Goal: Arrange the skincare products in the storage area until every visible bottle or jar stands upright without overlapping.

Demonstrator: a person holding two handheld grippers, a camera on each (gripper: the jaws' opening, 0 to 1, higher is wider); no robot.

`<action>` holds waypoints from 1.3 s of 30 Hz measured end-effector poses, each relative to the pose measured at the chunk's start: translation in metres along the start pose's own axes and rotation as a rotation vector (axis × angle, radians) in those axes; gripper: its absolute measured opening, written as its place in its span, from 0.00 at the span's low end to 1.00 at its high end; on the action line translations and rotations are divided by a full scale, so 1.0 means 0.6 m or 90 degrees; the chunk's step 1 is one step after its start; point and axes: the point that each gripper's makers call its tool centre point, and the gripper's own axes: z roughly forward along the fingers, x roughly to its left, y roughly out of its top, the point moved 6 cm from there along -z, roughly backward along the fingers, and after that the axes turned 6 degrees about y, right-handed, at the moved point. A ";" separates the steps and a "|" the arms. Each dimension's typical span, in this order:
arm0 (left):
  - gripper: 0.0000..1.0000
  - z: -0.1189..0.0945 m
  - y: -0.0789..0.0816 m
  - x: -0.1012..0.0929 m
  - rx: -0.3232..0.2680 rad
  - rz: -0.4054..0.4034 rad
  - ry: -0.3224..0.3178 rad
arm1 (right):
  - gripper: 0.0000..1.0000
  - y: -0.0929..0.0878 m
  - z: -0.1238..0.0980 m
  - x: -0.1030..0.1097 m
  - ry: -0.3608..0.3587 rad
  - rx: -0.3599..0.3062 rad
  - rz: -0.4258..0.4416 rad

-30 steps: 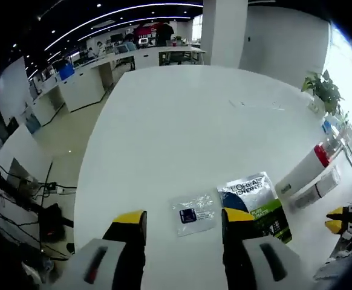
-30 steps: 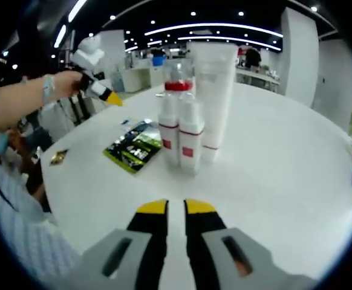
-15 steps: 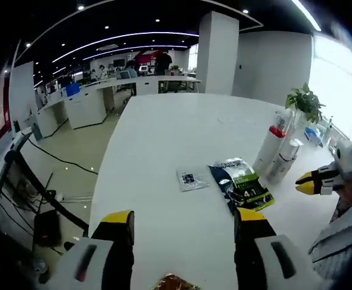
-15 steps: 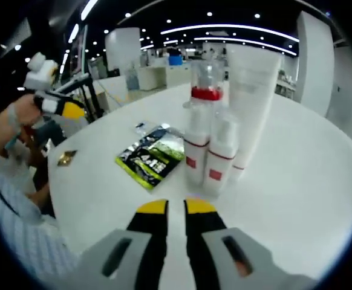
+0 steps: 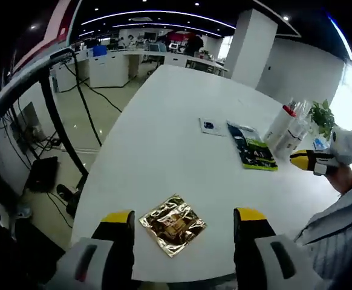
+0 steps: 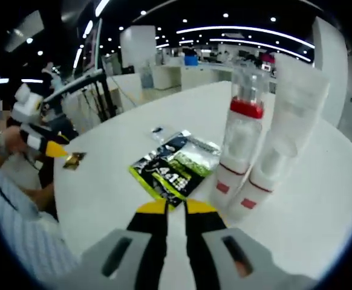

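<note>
Looking along the left gripper (image 5: 179, 220) in the left gripper view: jaws spread wide, nothing between them, held over the near edge of the white surface (image 5: 164, 145). A crinkled gold foil sachet (image 5: 172, 224) lies flat just beyond the jaw tips, close to that near edge; the wide opening looks like a setup for straddling it. Further across lie a small clear sachet (image 5: 211, 125) and a dark green-and-black sachet (image 5: 251, 145), both flat, side by side. Beyond them, toward the far right edge, the bottles (image 5: 288, 125) stand upright in a tight cluster. The right gripper (image 5: 309, 161) comes in from the right, held by a hand.

Right gripper view: right gripper (image 6: 176, 208) has its jaws closed together or nearly so, gripping nothing, hovering just short of the green-and-black sachet (image 6: 176, 166). Red-capped clear bottle (image 6: 239, 142) and a shorter white bottle (image 6: 267, 181) with red bands stand upright, touching or nearly so, with a tall white tube (image 6: 297, 106) behind. No bottle is toppled, so remaining work appears to concern the flat sachets. The left gripper (image 6: 40, 142) sits at the left edge, near the gold sachet (image 6: 74, 159).
</note>
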 end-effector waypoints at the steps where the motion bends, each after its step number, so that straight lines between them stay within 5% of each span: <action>1: 0.68 0.001 -0.004 -0.001 0.003 -0.008 -0.008 | 0.09 0.003 0.002 0.002 0.000 -0.001 -0.001; 7: 0.68 0.014 -0.023 0.003 0.036 -0.025 -0.027 | 0.09 0.009 0.011 0.007 0.002 0.002 -0.013; 12: 0.64 0.013 -0.009 0.001 0.029 -0.040 -0.058 | 0.09 0.007 0.004 0.002 -0.008 0.006 -0.006; 24: 0.61 0.029 0.013 -0.023 0.054 0.053 -0.088 | 0.09 -0.018 -0.023 -0.021 -0.051 0.007 0.027; 33: 0.60 0.033 0.002 -0.026 0.103 0.169 -0.017 | 0.09 -0.031 -0.028 -0.018 -0.060 0.011 0.042; 39: 0.55 0.040 0.004 -0.029 0.129 0.188 0.036 | 0.09 -0.033 -0.031 -0.019 -0.063 0.016 0.038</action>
